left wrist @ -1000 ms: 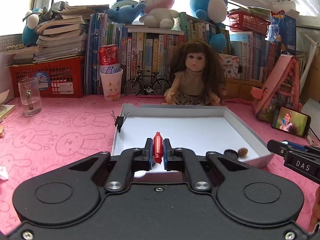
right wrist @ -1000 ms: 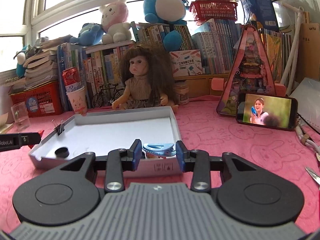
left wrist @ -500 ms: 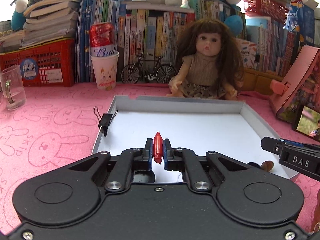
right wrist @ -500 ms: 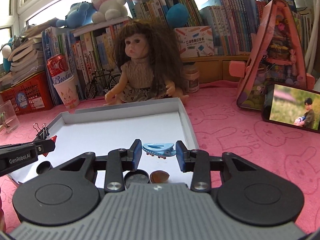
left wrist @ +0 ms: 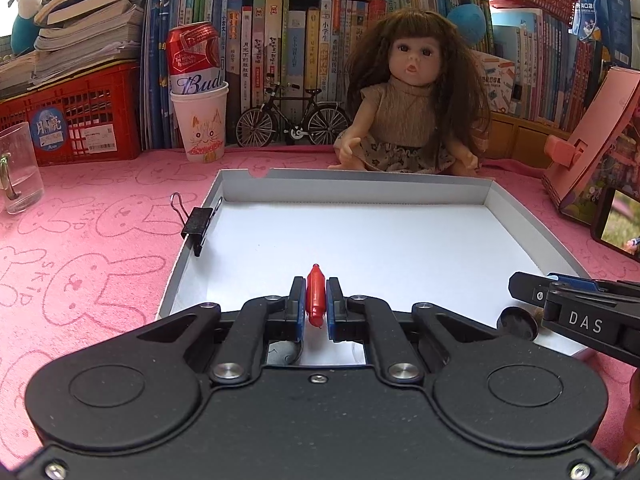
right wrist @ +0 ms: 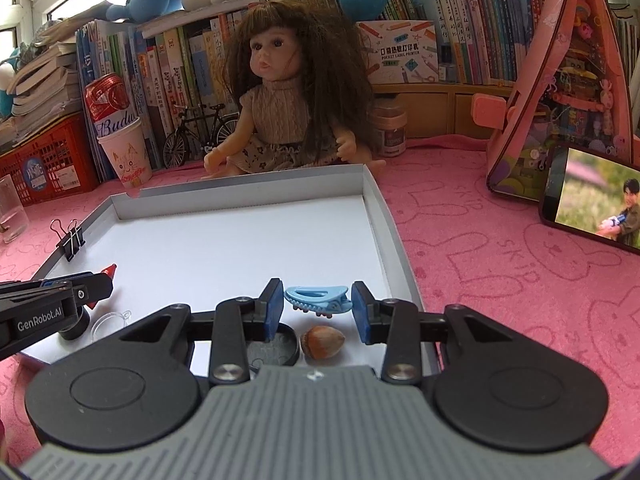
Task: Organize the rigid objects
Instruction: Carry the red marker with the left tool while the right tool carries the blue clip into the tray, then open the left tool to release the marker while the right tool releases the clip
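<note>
A shallow white box lid (left wrist: 352,192) (right wrist: 248,196) lies on the pink cloth. My left gripper (left wrist: 315,304) is shut on a small red capsule-shaped piece (left wrist: 314,294), held over the lid's near left part. In the right wrist view my right gripper (right wrist: 318,308) is shut on a light blue hair claw clip (right wrist: 318,300) over the lid's near right corner. Under it lie a hazelnut (right wrist: 322,342) and a dark round cap (right wrist: 272,350). A clear plastic ring (right wrist: 108,320) and another black cap (left wrist: 518,322) also rest in the lid.
A black binder clip (left wrist: 196,224) grips the lid's left wall. A doll (left wrist: 412,104) sits behind the lid, with a paper cup holding a can (left wrist: 200,112), a model bicycle (left wrist: 292,120), a red crate (left wrist: 72,120) and books. A phone (right wrist: 596,196) and pink toy house (right wrist: 560,84) stand right.
Both grippers have moved forward and down over the lid, keeping their loads. The hazelnut and dark cap now show under the right gripper.
</note>
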Tool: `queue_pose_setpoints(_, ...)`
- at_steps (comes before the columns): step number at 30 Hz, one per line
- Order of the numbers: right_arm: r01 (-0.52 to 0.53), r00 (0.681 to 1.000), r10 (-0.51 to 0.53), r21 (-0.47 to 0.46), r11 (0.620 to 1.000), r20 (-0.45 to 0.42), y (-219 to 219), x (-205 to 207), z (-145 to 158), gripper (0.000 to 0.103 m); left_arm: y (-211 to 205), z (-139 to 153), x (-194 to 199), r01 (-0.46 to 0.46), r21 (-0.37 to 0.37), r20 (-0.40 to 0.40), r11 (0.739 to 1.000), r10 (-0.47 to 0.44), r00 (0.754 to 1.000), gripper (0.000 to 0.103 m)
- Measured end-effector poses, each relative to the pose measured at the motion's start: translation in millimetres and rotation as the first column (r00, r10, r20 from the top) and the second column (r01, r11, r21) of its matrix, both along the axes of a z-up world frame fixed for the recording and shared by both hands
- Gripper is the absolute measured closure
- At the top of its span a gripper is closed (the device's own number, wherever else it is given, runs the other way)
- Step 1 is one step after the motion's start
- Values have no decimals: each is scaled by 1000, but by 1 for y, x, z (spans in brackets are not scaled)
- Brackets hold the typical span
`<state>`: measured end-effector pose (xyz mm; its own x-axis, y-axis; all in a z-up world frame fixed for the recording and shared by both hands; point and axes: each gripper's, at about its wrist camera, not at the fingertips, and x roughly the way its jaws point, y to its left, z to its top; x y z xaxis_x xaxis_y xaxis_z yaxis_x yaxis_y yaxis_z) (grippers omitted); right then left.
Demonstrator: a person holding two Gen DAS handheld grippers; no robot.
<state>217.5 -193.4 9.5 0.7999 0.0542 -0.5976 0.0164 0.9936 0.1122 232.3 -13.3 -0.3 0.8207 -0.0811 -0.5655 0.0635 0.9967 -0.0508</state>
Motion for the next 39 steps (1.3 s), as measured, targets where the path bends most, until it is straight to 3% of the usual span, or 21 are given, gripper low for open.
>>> queue_pose_setpoints(21, -2, 1000, 2, 0, 1000, -4, 1, 0, 1, 57, -1, 2, -3, 12, 5, -3, 1000, -12, 1000, 87)
queue_pose_setpoints(23, 0, 1000, 0, -3, 1000, -1, 1, -1, 2, 57, 0, 4, -5, 12, 3, -3, 1000, -12, 1000, 80)
queue_pose_setpoints(28, -16, 1000, 16, -16, 1000, 18, 2, -6, 10, 42, 0, 13, -12, 13, -2, 16, 1000, -13, 1000, 60)
queue_pose_setpoints(39, -40, 997, 41, -15, 999, 67, 1, -32, 34, 26, -2, 33, -47, 70, 8, 76, 997, -71, 995, 40)
